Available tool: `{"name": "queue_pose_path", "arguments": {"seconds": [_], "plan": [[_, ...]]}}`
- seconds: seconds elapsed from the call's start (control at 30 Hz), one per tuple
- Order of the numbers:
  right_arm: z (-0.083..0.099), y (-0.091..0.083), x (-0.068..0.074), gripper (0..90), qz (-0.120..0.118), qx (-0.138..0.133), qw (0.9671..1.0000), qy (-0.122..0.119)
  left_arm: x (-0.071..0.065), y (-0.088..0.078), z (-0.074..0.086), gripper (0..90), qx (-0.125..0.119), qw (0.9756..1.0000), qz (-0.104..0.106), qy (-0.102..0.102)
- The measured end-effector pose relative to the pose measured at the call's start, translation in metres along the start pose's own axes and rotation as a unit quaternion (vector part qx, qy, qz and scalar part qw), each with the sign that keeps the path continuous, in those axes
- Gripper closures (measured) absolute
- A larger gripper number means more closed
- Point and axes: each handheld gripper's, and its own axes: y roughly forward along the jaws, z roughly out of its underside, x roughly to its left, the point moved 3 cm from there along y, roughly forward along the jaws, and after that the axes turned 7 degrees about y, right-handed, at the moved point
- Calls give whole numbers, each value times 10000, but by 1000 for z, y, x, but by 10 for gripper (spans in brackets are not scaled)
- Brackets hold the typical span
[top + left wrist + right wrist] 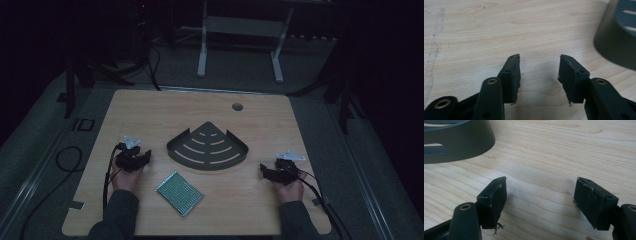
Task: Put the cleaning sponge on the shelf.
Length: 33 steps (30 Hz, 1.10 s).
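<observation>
A dark fan-shaped corner shelf (pixel 208 147) with curved slots lies at the middle of the wooden table (pixel 150 110). In front of it lies a green scouring pad (pixel 179 193), tilted. My left gripper (pixel 142 156) rests on the table left of the shelf, jaws open, nothing between them. In the left gripper view the gripper (pixel 539 72) stands over bare wood, the shelf's wall (pixel 616 47) at the right. My right gripper (pixel 264 171) rests right of the shelf, open and empty. The right gripper view shows the gripper (pixel 540 195) over wood, the shelf (pixel 456 142) at top left.
A round cable hole (pixel 237 106) sits near the table's far edge. Cables trail from both grippers off the near corners. Beyond the table stands a white desk frame (pixel 240 40) on a dim floor. A scuff mark (pixel 434 50) runs along the wood.
</observation>
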Motion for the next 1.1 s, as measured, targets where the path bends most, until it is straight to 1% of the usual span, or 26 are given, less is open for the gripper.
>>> {"name": "queue_pose_path", "arguments": {"seconds": [0.03, 0.07, 0.1, 0.13, 0.17, 0.2, 0.3, 0.33, 0.37, 0.5, 0.57, 0.73, 0.77, 0.8, 0.83, 0.87, 0.97, 1.03, 1.1], "plan": [[0, 0, 0, 258, 0, 0, 10000, 0, 0, 0, 0, 549, 0, 10000, 0, 0], [0, 0, 0, 258, -1, 0, 10000, 0, -1, -4, -2, 556, -61, 9999, 142, -68], [0, 0, 0, 258, -1, 0, 10000, 0, -1, -4, -2, 559, -61, 9999, 142, -68], [0, 0, 0, 258, 0, 0, 10000, 0, -3, -8, -4, 559, -126, 9994, 309, -119], [0, 0, 0, 258, 0, 1, 10000, 0, -8, -13, -6, 560, -174, 9986, 492, -79], [0, 0, 0, 258, 0, 1, 10000, 0, -10, -16, -7, 568, -178, 9983, 550, -34], [0, 0, 0, 258, -2, 1, 10000, -1, -22, -25, -9, 579, -232, 9967, 744, 214], [0, 0, 0, 258, -3, 1, 10000, -3, -25, -26, -10, 586, -242, 9962, 793, 248], [0, 0, 0, 258, -5, 1, 10000, -3, -29, -29, -10, 595, -243, 9950, 917, 311], [0, 0, 0, 258, -7, 1, 10000, -8, -39, -37, -11, 649, -222, 9918, 1198, 399], [0, 0, 0, 258, -7, 1, 10000, -8, -44, -41, -10, 673, -199, 9899, 1343, 405], [0, 0, 0, 258, -10, 1, 10000, -9, -52, -46, -5, 733, -130, 9877, 1487, 459], [0, 0, 0, 258, -10, 1, 10000, -9, -52, -46, -5, 744, -130, 9877, 1487, 459], [0, 0, 0, 258, -10, 1, 10000, -10, -55, -49, -3, 744, -107, 9868, 1532, 508], [0, 0, 0, 258, -11, 1, 10000, -9, -57, -50, -2, 784, -77, 9868, 1530, 532], [0, 0, 0, 258, -12, 0, 10000, -9, -59, -50, 0, 804, -33, 9867, 1537, 529], [0, 0, 0, 258, -13, 1, 10000, -7, -64, -53, 5, 866, 54, 9846, 1658, 547], [0, 0, 0, 258, -14, 1, 10000, -8, -69, -55, 7, 892, 96, 9834, 1700, 627], [0, 0, 0, 258, -15, 2, 10000, -6, -73, -58, 9, 896, 147, 9822, 1739, 696]]}}
